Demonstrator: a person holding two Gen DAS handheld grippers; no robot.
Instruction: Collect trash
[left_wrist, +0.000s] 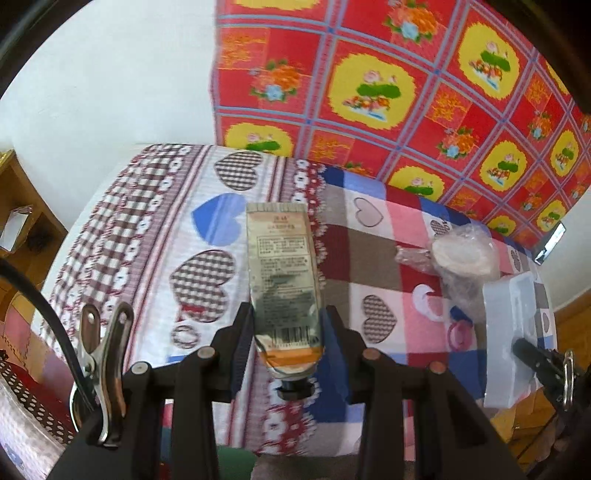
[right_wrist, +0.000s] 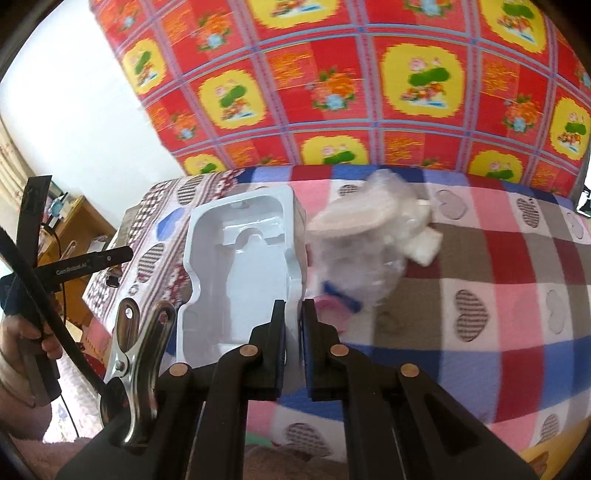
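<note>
left gripper (left_wrist: 286, 332) clamps tube (left_wrist: 282, 273) (level), right gripper (right_wrist: 293, 328) tray (right_wrist: 240, 266)

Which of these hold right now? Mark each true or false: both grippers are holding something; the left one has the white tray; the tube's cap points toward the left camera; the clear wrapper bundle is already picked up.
1. Both grippers hold something. True: the left gripper is shut on the tube, the right gripper on the white plastic tray.
2. The left one has the tray. False: the right one pinches the tray's edge.
3. The tube's cap points toward the left camera. True.
4. The clear wrapper bundle is picked up. False: it lies on the blanket beside the tray.
</note>
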